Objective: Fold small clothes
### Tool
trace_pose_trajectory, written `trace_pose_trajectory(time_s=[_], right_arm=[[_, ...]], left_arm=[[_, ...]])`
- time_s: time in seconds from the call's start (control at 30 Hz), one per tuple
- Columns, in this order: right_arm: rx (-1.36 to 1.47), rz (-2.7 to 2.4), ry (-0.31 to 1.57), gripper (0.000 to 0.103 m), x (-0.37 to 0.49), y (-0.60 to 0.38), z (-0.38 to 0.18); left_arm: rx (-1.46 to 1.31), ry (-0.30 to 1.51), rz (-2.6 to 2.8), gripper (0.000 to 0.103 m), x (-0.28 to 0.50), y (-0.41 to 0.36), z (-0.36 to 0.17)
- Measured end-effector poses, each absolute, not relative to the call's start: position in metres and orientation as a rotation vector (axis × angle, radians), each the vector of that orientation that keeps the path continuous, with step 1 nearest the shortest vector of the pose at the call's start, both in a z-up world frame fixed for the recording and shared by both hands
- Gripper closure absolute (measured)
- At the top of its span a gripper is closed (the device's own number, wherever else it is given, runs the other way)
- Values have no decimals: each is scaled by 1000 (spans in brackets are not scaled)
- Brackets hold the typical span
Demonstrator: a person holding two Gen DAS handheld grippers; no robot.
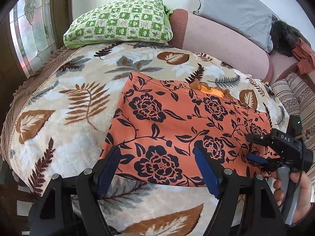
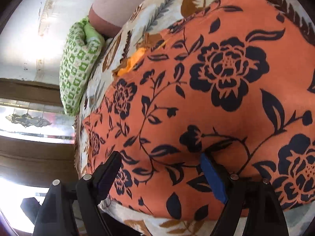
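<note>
An orange garment with a dark floral print (image 1: 177, 125) lies flat on a leaf-patterned blanket (image 1: 74, 102). It fills most of the right wrist view (image 2: 206, 102). My left gripper (image 1: 157, 153) is open, its fingers spread just above the garment's near edge. My right gripper (image 1: 254, 153) shows at the garment's right corner, held by a hand; its blue pads are close to the cloth. In its own view the right gripper (image 2: 161, 157) is open with both fingers resting on the garment.
A green checked pillow (image 1: 120, 21) lies at the far edge of the blanket. A pink bolster (image 1: 222, 39) and a grey cushion (image 1: 238, 9) are behind. A striped cushion (image 1: 295, 96) is at the right. A glass door (image 1: 31, 27) stands on the left.
</note>
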State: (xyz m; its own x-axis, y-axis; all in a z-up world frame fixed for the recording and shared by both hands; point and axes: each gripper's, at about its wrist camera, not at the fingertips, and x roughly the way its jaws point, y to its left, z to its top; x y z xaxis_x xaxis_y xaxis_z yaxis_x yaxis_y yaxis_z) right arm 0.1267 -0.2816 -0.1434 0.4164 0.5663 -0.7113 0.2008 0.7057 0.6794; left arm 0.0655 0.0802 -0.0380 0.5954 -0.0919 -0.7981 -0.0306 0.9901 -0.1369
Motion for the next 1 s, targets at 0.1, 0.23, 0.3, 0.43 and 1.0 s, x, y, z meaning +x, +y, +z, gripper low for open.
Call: trace_pose_trajectory(time_s=[0.1, 0.23, 0.3, 0.43, 1.0], right_arm=[[663, 298, 1067, 17, 134, -255, -117], [623, 316, 1071, 17, 125, -251, -120], [608, 290, 1136, 17, 130, -252, -141], [618, 311, 1078, 17, 120, -251, -126], [613, 319, 1110, 14, 116, -264, -146]], left_arm=[[-147, 923, -29, 25, 65, 82, -36], [-142, 923, -28, 25, 64, 81, -35], [-134, 923, -27, 25, 61, 81, -35], [-107, 908, -7, 25, 56, 81, -32], [-76, 945, 1, 25, 52, 69, -45]])
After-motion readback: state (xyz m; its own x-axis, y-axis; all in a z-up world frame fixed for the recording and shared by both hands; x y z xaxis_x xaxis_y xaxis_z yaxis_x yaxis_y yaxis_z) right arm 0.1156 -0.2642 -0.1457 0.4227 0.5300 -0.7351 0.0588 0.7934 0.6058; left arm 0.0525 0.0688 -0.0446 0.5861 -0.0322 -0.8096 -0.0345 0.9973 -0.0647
